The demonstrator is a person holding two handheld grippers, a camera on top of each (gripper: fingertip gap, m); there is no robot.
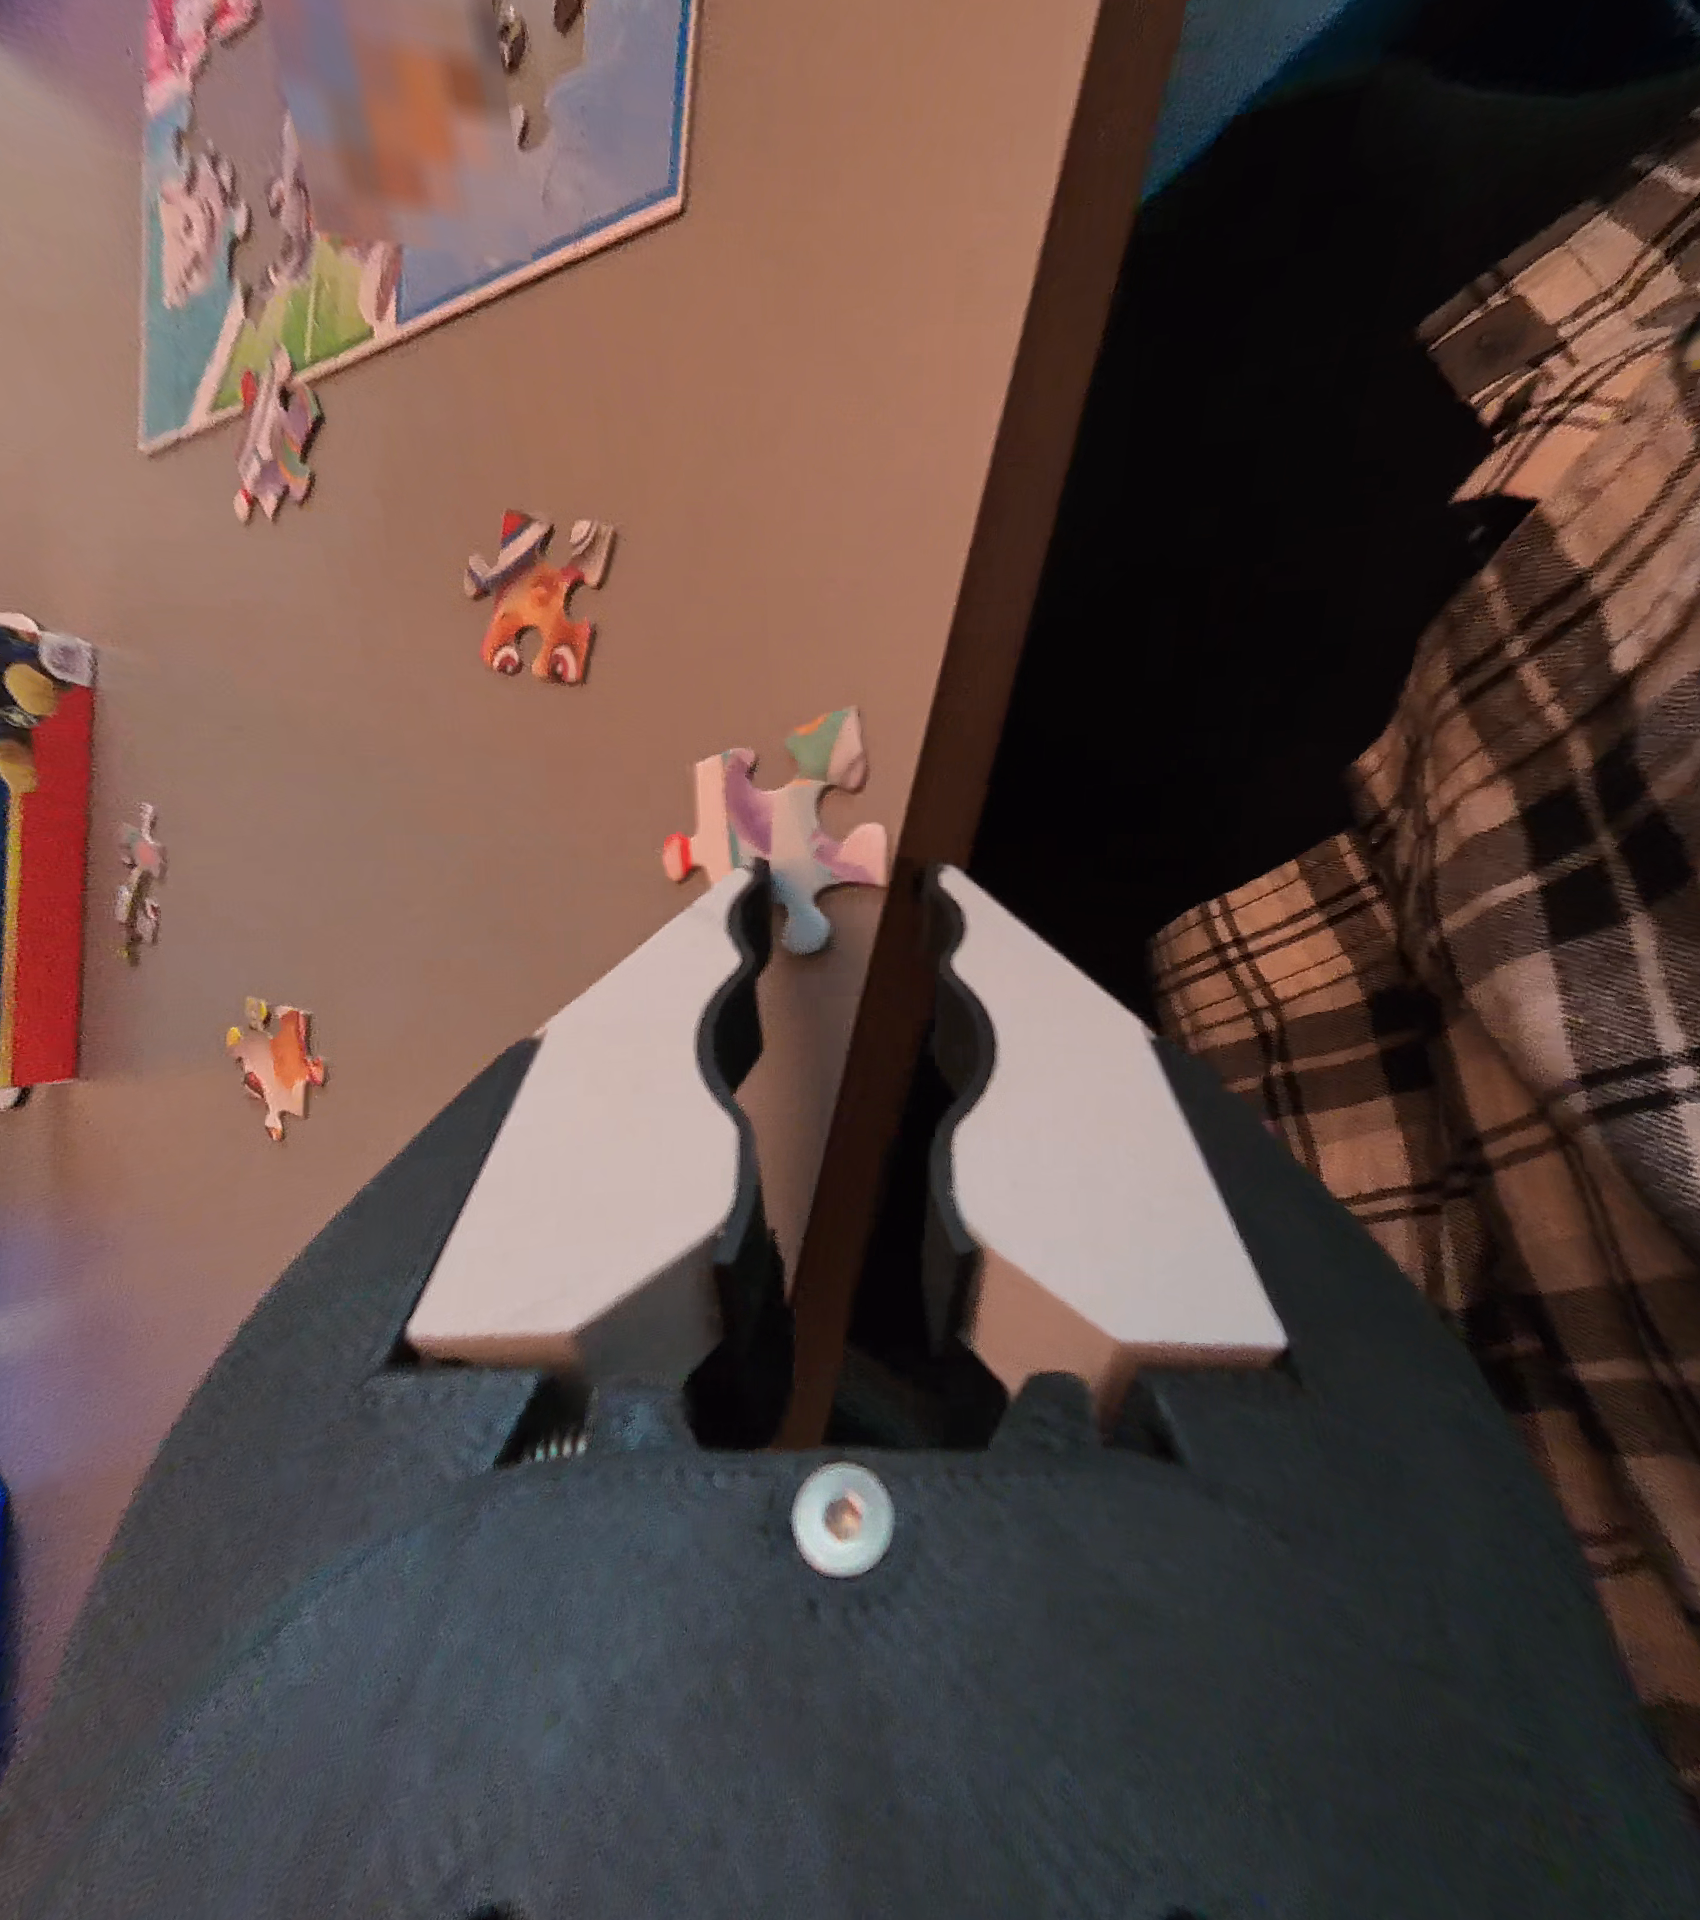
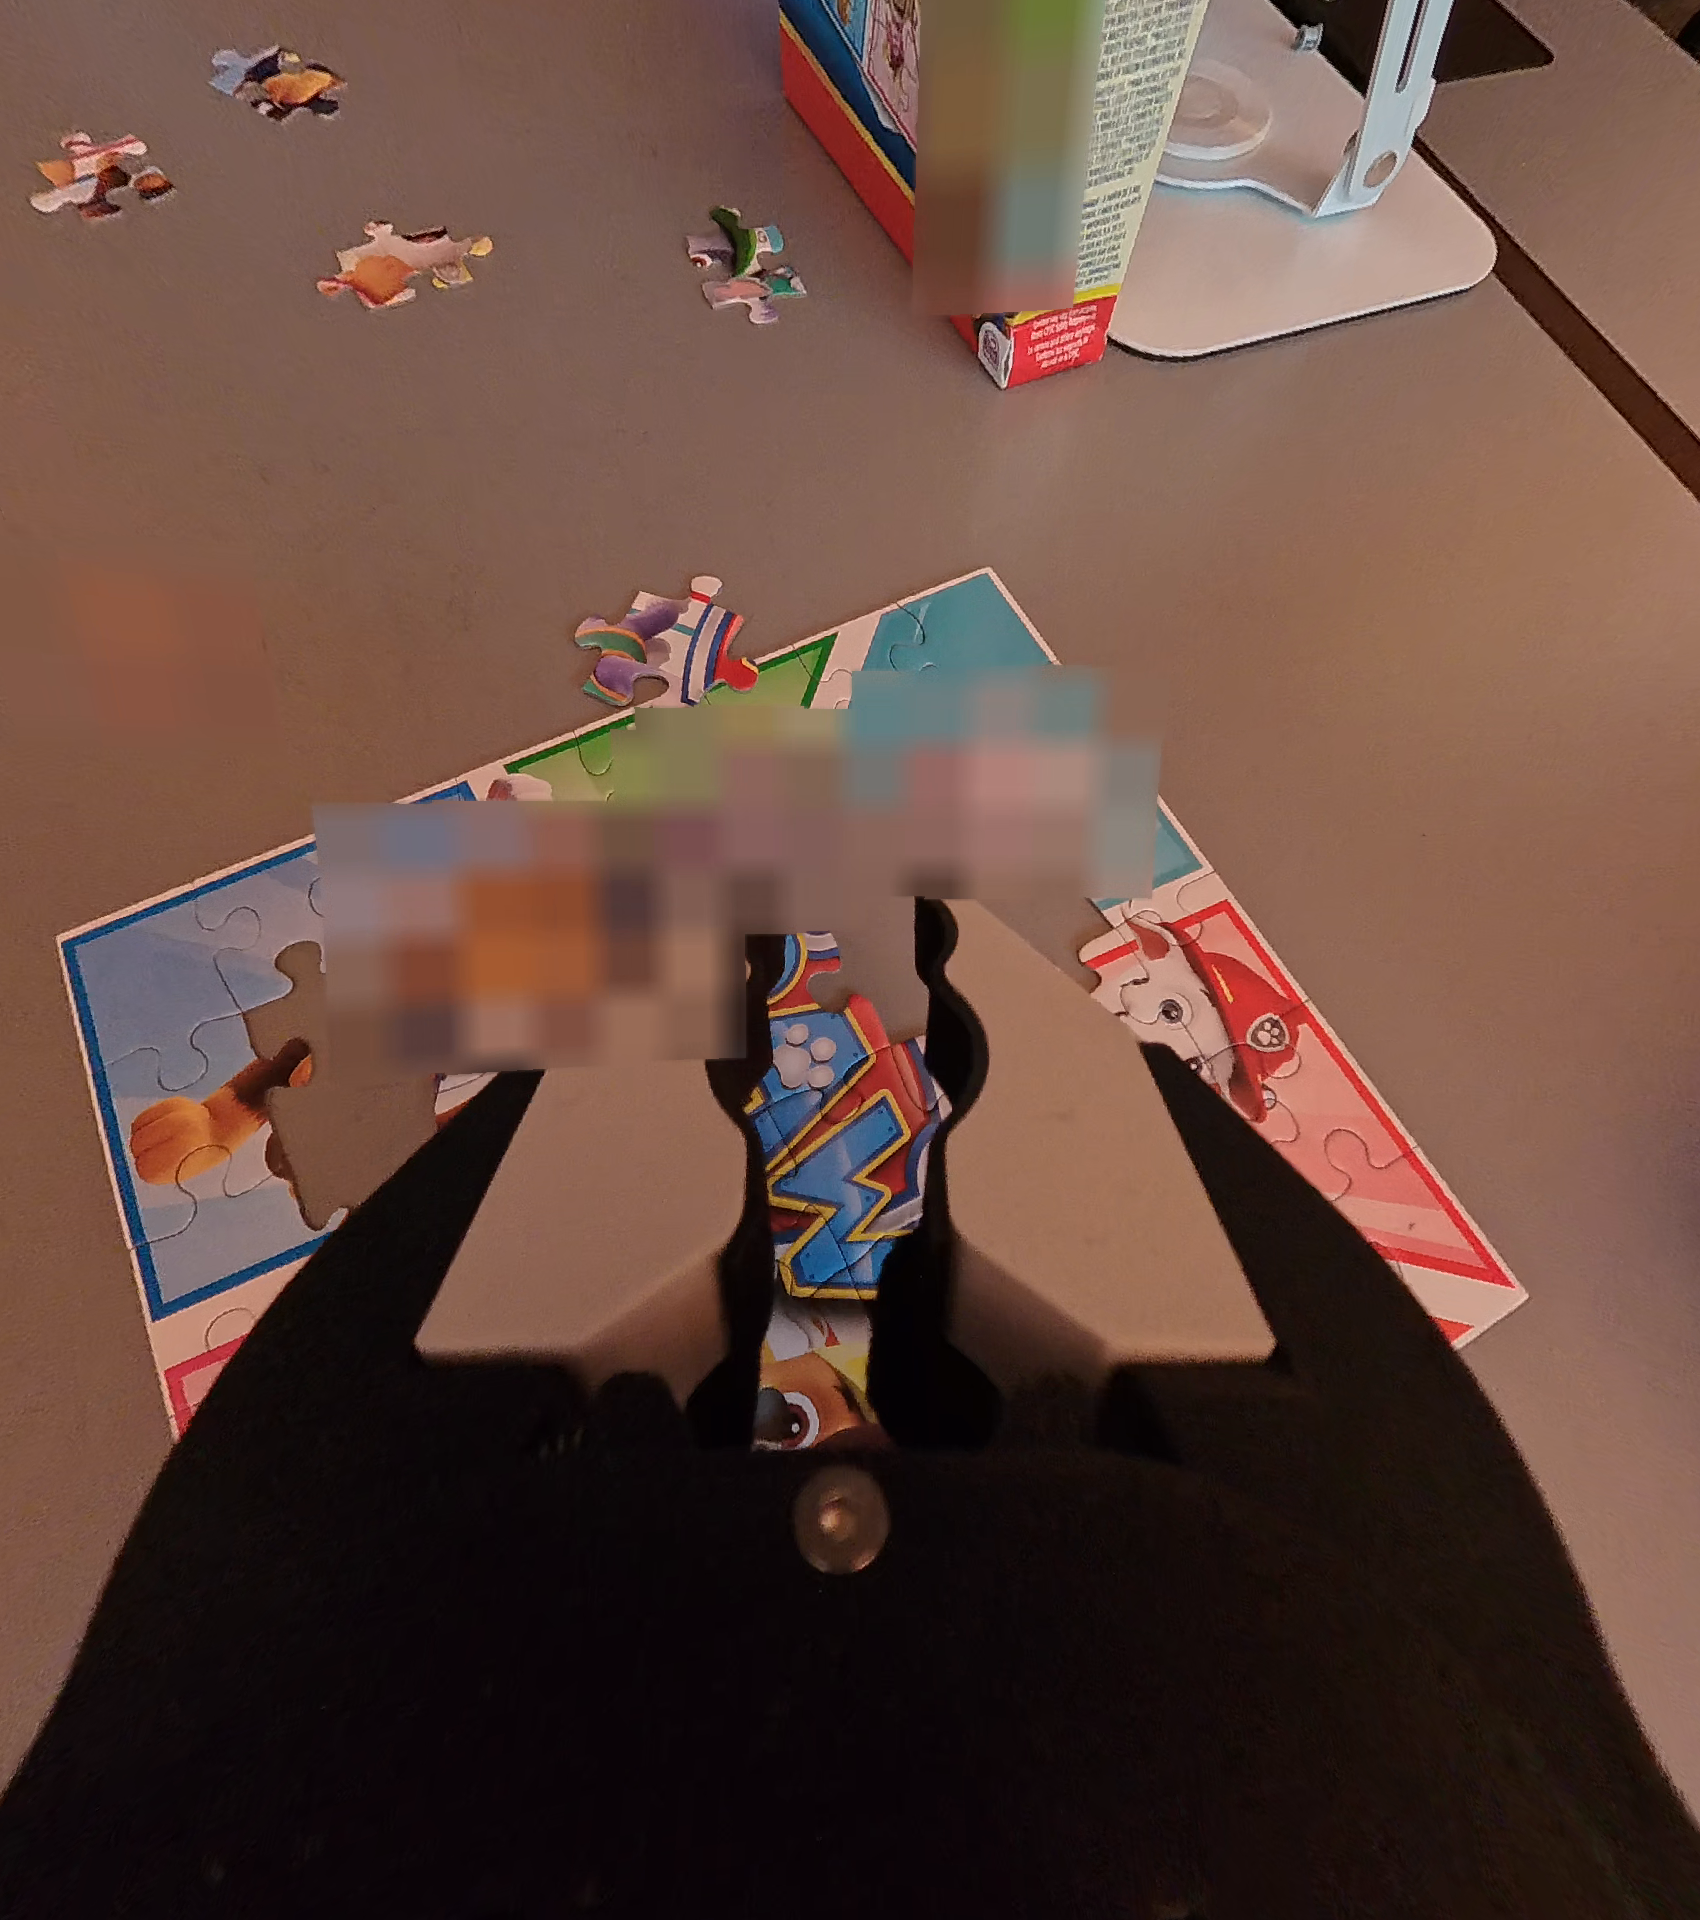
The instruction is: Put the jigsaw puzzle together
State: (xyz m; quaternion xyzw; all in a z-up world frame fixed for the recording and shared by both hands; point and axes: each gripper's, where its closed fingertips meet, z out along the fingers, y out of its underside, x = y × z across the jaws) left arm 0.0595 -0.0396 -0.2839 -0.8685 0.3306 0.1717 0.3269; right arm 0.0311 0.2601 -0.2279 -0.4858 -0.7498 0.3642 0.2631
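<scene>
The partly built jigsaw puzzle lies flat on the grey table, with a piece-shaped gap in its blue left part. My right gripper is open and empty, hovering over the puzzle's middle. A loose piece lies against the puzzle's far edge. In the left wrist view the puzzle is far off at the top. My left gripper is open and empty at the table's edge. A pale loose piece lies just beyond its left fingertip.
Other loose pieces lie scattered on the table. The puzzle box stands upright at the back beside a white stand. A person's plaid shirt is past the table edge. One gripper's finger ends stand about 30 cm off the other's. The loose piece is about 11 cm from my right fingertips and 25 cm from my left. It turns up in the left wrist view as well.
</scene>
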